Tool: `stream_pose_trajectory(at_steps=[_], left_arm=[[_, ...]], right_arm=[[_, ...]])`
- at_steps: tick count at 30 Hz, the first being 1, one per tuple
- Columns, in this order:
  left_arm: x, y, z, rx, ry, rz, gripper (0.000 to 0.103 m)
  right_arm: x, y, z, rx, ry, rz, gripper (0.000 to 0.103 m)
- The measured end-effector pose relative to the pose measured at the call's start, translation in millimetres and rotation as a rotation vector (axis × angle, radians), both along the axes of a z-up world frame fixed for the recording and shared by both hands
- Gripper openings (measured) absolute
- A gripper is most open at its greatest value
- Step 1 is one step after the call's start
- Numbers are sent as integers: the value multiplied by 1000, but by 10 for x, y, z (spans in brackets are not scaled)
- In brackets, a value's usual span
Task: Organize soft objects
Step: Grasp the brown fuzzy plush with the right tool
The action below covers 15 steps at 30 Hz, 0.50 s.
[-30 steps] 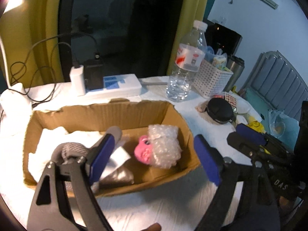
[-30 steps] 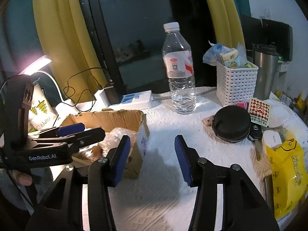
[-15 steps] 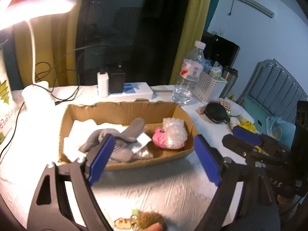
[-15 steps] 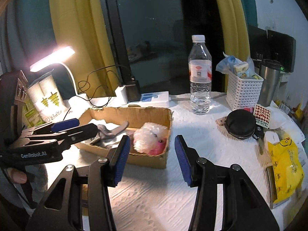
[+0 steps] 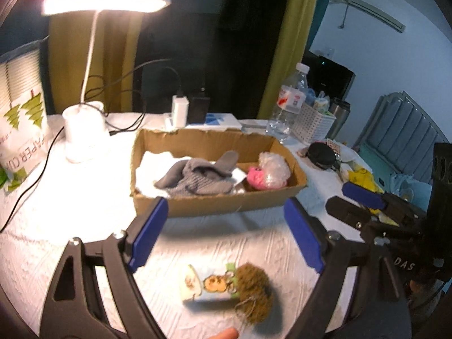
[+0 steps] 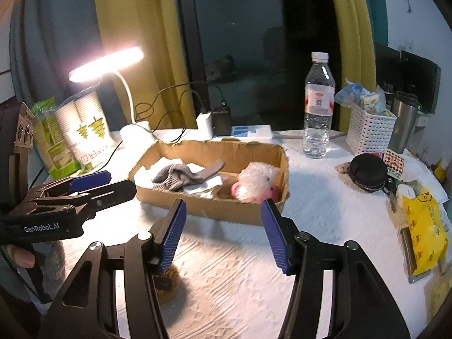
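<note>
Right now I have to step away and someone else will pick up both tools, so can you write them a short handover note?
Left hand-held gripper: open, empty, above the brown fuzzy toy on the table.
Right hand-held gripper: open, empty, in front of the cardboard box.
Done: grey knit and pink-and-white plush are in the box.
Left: the fuzzy toy is outside the box; probably pick it up and put it in.

Pink plush [image 6: 255, 183] inside cardboard box [image 6: 226, 209]

You're holding the left gripper [image 5: 226, 234] spread wide. The right gripper [image 6: 223, 234] is gaping too, both hovering empty.
</note>
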State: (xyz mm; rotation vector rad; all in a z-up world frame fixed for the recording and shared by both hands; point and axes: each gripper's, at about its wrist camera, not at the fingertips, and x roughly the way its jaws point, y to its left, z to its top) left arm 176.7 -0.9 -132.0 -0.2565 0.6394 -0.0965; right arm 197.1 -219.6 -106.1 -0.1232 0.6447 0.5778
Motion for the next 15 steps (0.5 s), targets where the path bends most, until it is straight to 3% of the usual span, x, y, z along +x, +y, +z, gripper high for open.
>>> stream_pose_trajectory(at_steps=[15], left_arm=[[-432, 245, -282, 9, 29, 42, 85]], right_arm=[[-332, 320, -357, -27, 89, 68, 58]])
